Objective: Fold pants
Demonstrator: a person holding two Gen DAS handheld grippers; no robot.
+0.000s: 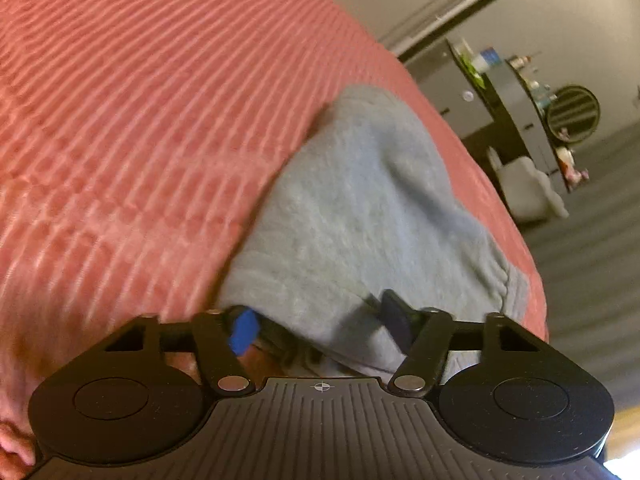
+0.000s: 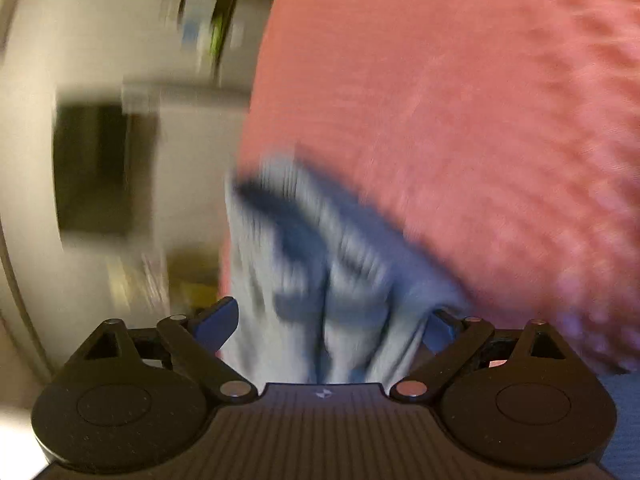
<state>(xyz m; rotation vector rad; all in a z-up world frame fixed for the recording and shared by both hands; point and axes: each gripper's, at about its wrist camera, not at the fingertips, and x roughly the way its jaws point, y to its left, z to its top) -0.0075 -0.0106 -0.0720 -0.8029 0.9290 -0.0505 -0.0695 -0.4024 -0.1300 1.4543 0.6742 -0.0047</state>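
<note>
Left wrist view: we see the pants (image 1: 360,200), soft grey fleece with a ribbed cuff, lying in a rounded heap on the bed (image 1: 140,120), whose pink cover has raised woven ridges. Our left tongs (image 1: 320,324) stand half apart around the fabric edge; we cannot tell if they press it. Our right tongs (image 2: 332,326) are spread wide, released, with blurred ribbed cloth between the blue pads (image 2: 218,322).

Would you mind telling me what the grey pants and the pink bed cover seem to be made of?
The grey pants look like soft matte fleece or sweatshirt knit: fuzzy surface, and a ribbed band in the blurred right wrist view. The pink bed cover appears to be plush ribbed fabric, perhaps chenille or corduroy-like, judging by its raised parallel ridges.
</note>
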